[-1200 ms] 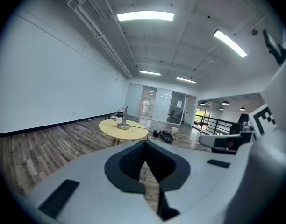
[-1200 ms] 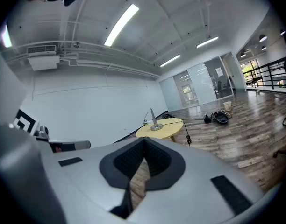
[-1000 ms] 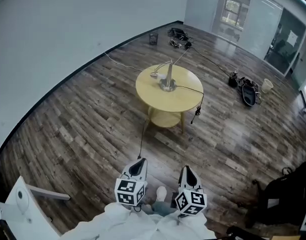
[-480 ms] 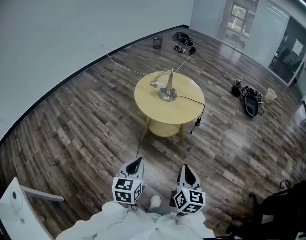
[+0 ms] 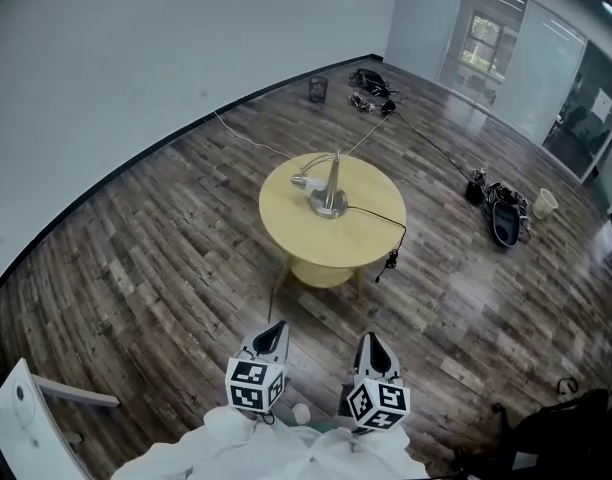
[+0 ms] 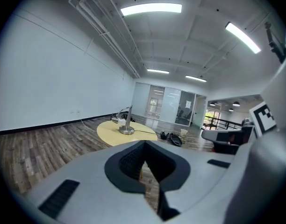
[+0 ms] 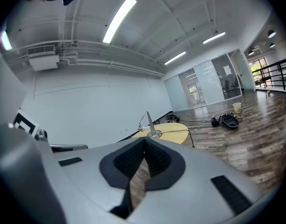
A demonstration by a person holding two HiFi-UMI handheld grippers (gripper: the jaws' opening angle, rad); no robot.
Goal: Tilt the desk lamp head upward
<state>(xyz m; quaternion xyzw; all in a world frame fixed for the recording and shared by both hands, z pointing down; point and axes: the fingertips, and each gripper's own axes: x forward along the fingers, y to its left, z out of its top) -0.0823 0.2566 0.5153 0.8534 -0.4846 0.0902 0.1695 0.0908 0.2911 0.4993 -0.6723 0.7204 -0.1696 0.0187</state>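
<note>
A silver desk lamp (image 5: 328, 190) stands on a round yellow table (image 5: 361, 238) in the middle of the room; its head (image 5: 306, 181) hangs low to the left of the post. The lamp (image 6: 126, 123) also shows far ahead in the left gripper view, and the same lamp (image 7: 150, 125) in the right gripper view. My left gripper (image 5: 272, 336) and right gripper (image 5: 373, 347) are held close to my body, well short of the table, both shut with nothing between the jaws.
A black cord (image 5: 381, 220) runs from the lamp over the table's right edge. Bags and cables (image 5: 501, 208) lie on the wood floor at the right, more gear (image 5: 371, 83) by the far wall. A white object (image 5: 31, 413) stands at my lower left.
The table and lamp have drifted slightly lower and left in the head view as I come closer. Both grippers stay shut in the same place before me.
</note>
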